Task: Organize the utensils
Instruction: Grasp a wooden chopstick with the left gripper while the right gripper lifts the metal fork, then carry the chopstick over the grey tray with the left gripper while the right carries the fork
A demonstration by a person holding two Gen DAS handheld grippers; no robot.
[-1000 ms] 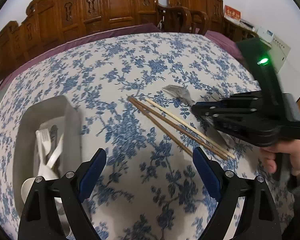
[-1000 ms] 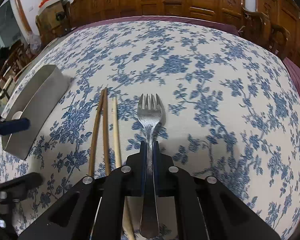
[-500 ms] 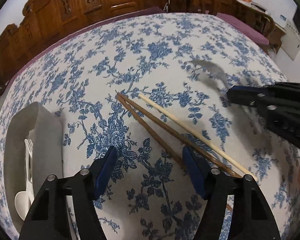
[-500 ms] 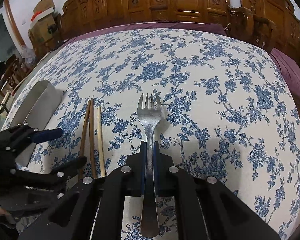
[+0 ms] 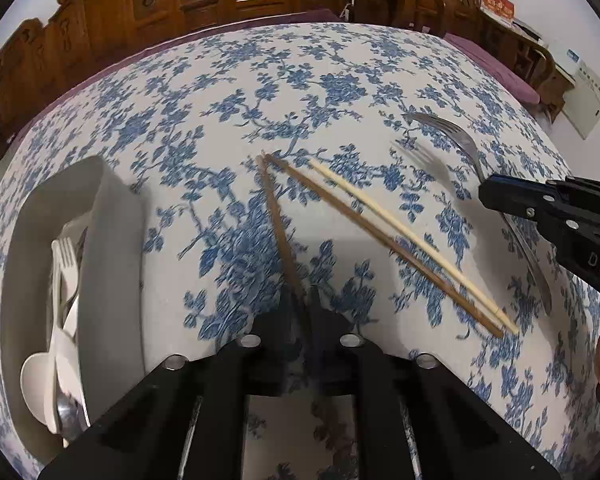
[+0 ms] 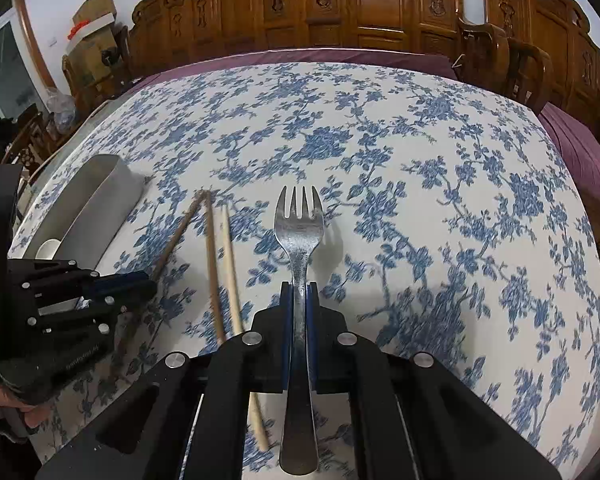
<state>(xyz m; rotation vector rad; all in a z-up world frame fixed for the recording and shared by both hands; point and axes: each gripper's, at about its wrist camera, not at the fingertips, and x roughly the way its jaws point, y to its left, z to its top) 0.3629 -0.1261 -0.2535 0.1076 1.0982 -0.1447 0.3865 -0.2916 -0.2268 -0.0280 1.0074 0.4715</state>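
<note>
My left gripper is shut on a dark brown chopstick, whose far tip rests near the table's middle; it shows in the right wrist view too. My right gripper is shut on a metal fork, tines forward, held just above the cloth; the fork also shows in the left wrist view. A second brown chopstick and a pale chopstick lie side by side on the cloth between the grippers. A grey utensil tray at the left holds white plastic utensils.
The round table wears a blue floral cloth over a purple undercloth. Carved wooden chairs ring the far side. Boxes stand at the back left.
My left gripper moved onto the dark chopstick and shut on it, swinging it away from the other two. My right gripper stays shut on the fork and has drawn back slightly.
</note>
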